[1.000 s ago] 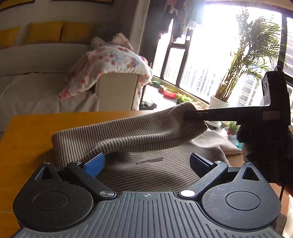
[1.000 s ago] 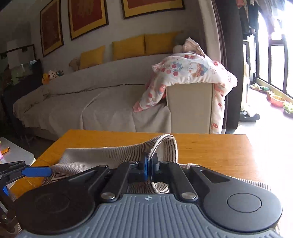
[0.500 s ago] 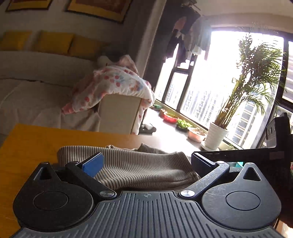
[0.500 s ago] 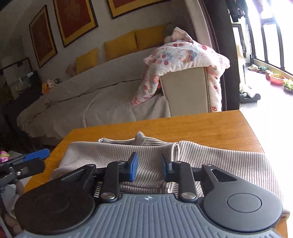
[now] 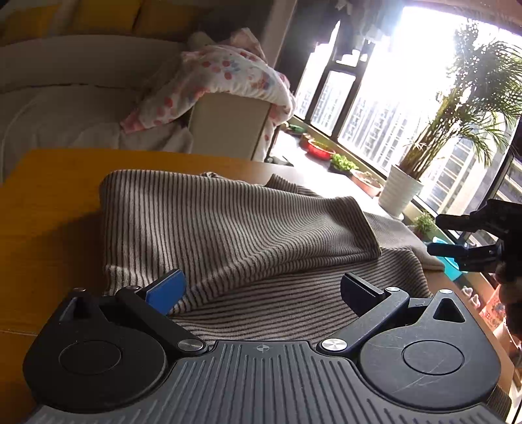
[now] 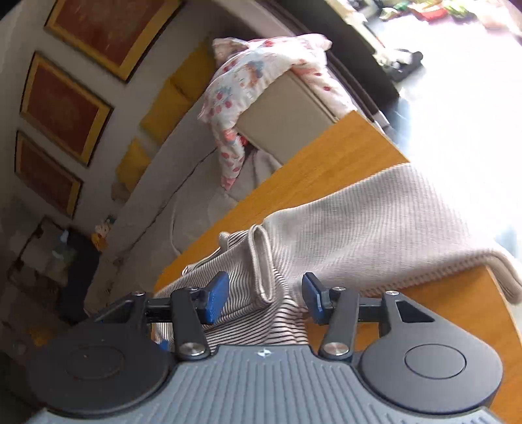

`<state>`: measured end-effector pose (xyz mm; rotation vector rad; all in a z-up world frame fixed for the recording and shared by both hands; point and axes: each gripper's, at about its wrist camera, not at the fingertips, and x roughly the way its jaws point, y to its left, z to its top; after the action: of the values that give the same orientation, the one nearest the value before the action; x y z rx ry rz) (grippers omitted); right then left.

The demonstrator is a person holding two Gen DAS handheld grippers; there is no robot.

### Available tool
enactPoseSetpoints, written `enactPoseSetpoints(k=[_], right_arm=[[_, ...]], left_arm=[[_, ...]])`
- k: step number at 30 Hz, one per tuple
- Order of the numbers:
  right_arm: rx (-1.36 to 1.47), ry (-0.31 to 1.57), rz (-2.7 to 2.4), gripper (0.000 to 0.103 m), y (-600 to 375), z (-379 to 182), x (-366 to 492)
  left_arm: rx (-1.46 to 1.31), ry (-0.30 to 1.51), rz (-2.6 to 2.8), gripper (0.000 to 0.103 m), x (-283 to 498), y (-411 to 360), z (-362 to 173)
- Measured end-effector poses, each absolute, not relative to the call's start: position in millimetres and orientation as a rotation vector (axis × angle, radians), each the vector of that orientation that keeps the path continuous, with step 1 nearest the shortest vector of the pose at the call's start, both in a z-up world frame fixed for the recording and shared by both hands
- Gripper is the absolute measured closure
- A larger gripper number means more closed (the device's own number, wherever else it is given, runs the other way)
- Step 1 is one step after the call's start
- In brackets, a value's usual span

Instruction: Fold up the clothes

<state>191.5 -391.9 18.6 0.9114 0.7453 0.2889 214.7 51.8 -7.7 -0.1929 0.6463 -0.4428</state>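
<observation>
A striped sweater (image 5: 228, 228) lies partly folded on a wooden bench (image 5: 49, 202), both grippers' fingers released.

From the left: a sofa (image 5: 65, 98) with yellow cushions (image 5: 107, 16) stands behind the bench, a flowered blanket (image 5: 228, 71) draped over its arm. The left gripper (image 5: 261, 288) hovers spread wide over the sweater's near edge, grasping nothing. The folded sleeve lies across the body. At right, the right gripper (image 6: 264, 298) is opening, a cuff between its fingers but untouched. A potted palm (image 5: 456, 114) and low planters line the bright window (image 5: 375, 98) beyond.
</observation>
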Motion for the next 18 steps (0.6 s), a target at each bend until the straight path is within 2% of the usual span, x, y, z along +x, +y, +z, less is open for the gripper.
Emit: enactPoseSetpoints(k=[5, 10, 14, 18], right_arm=[[1.269, 0.731, 0.058, 0.054, -492, -34, 139], [1.582, 0.693, 0.075, 0.054, -510, -79, 135], [1.731, 0.745, 0.075, 0.053, -504, -107, 161], [1.735, 0.734, 0.082, 0.054, -504, -117, 188]], left_arm=[[-0.200, 0.645, -0.440, 0.000, 216, 51, -8], [-0.149, 0.655, -0.419, 0.000, 214, 42, -8], [-0.110, 0.661, -0.401, 0.000, 213, 36, -8], [-0.105, 0.660, -0.397, 0.000, 212, 34, -9]])
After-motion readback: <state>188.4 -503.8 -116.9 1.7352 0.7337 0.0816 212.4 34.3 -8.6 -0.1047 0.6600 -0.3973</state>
